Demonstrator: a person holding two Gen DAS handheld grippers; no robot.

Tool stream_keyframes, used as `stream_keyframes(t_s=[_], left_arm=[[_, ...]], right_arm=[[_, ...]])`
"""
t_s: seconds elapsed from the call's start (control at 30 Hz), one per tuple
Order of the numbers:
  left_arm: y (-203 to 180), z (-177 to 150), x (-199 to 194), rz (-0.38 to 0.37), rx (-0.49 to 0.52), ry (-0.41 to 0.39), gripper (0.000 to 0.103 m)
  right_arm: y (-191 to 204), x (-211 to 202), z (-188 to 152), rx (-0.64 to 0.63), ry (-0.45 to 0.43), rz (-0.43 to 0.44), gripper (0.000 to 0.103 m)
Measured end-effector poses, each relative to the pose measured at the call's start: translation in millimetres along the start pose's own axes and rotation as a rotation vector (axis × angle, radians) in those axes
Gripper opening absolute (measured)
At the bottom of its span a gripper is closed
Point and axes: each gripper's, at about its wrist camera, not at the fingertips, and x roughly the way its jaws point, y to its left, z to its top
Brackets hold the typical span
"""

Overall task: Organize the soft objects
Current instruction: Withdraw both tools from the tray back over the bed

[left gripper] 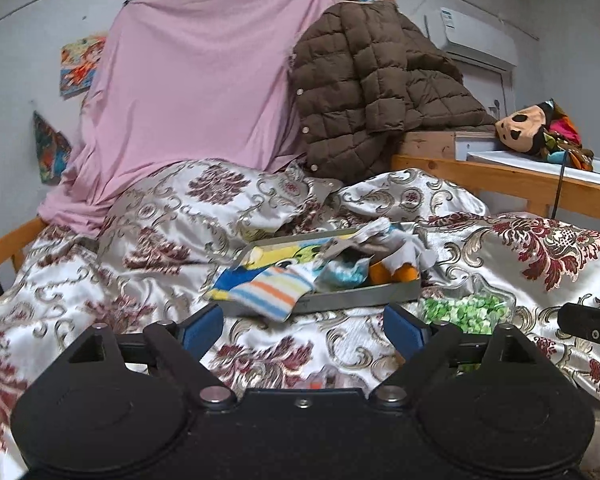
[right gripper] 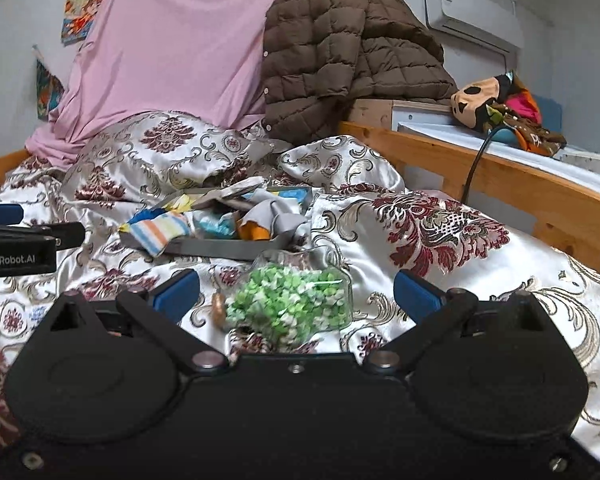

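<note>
A grey tray (left gripper: 360,298) lies on the patterned bedspread and holds soft items: a striped cloth (left gripper: 268,294) hanging over its front rim, a blue-yellow cartoon cloth, a grey cloth and an orange piece. It also shows in the right wrist view (right gripper: 228,249). A clear jar of green bits (right gripper: 290,302) lies on its side before the tray; it shows in the left view too (left gripper: 466,312). My left gripper (left gripper: 303,330) is open and empty, just short of the tray. My right gripper (right gripper: 296,294) is open, its blue pads on either side of the jar, not touching it.
A pink sheet (left gripper: 196,92) and a brown quilted jacket (left gripper: 372,84) hang behind the bed. A wooden bed rail (right gripper: 500,184) runs along the right, with a plush toy (right gripper: 476,100) and a black cable on the shelf beyond. A pillow (left gripper: 204,204) lies at the head.
</note>
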Motion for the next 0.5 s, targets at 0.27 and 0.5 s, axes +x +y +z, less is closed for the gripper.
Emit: stream_keyframes(t_s=[0.27, 0.5], left_arm=[[23, -23, -22, 0.017, -0.055, 0.021, 0.089], [33, -40, -33, 0.015, -0.078, 0.052, 0.089]], right_arm=[[28, -24, -11, -0.012, 0.055, -0.011, 0.102], [49, -37, -20, -0.044, 0.101, -0.018, 0.102]])
